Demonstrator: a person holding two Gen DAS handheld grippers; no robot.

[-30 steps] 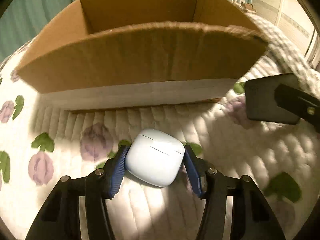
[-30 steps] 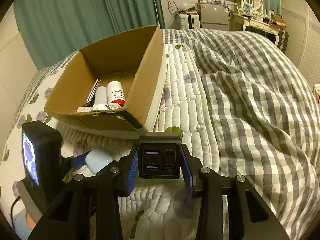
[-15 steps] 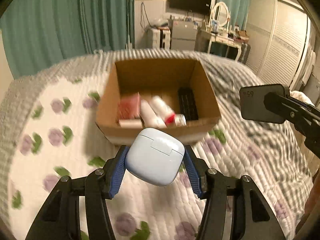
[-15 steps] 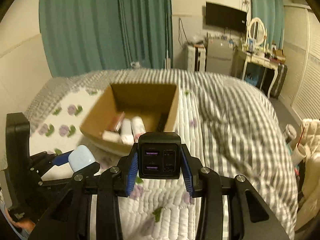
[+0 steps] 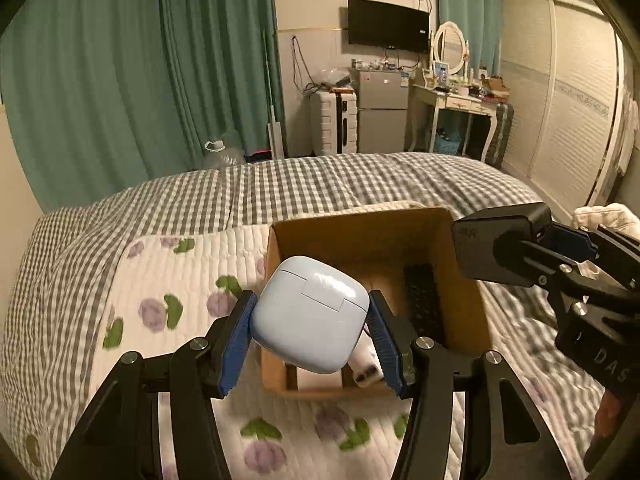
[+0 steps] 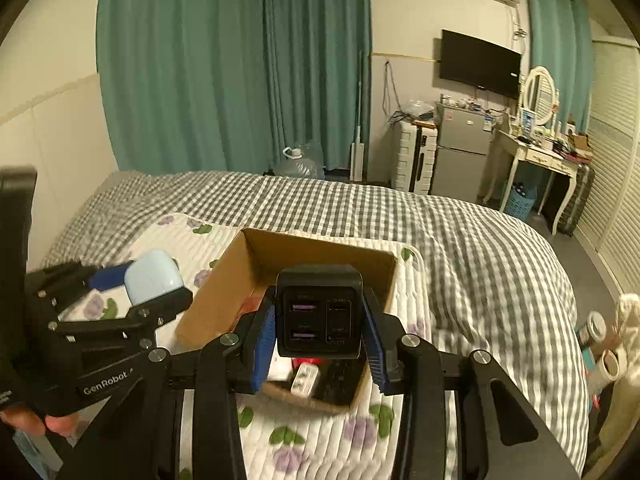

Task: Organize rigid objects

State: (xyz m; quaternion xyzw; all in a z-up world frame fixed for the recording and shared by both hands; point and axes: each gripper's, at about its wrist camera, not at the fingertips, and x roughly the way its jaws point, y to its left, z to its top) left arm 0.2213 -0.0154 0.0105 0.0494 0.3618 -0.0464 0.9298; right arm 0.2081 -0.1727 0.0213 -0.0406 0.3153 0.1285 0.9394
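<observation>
My left gripper (image 5: 310,326) is shut on a pale blue earbud case (image 5: 310,316) and holds it in the air above the near left part of an open cardboard box (image 5: 360,228). The case also shows in the right wrist view (image 6: 154,276). My right gripper (image 6: 320,330) is shut on a black multi-port charger (image 6: 320,312), held above the same box (image 6: 320,250). The charger also shows in the left wrist view (image 5: 496,244), at the box's right edge. Inside the box lie a black remote (image 5: 422,300) and a white bottle (image 5: 366,368).
The box sits on a white quilted pad with purple flowers (image 5: 180,280), on a grey checked bedspread (image 6: 480,260). Teal curtains (image 5: 160,80), a small fridge (image 6: 460,148) and a dressing table (image 6: 540,152) stand beyond the bed.
Both grippers have risen from the bed surface with their objects and now hang over the box, looking down into it. Neither grip has changed.
</observation>
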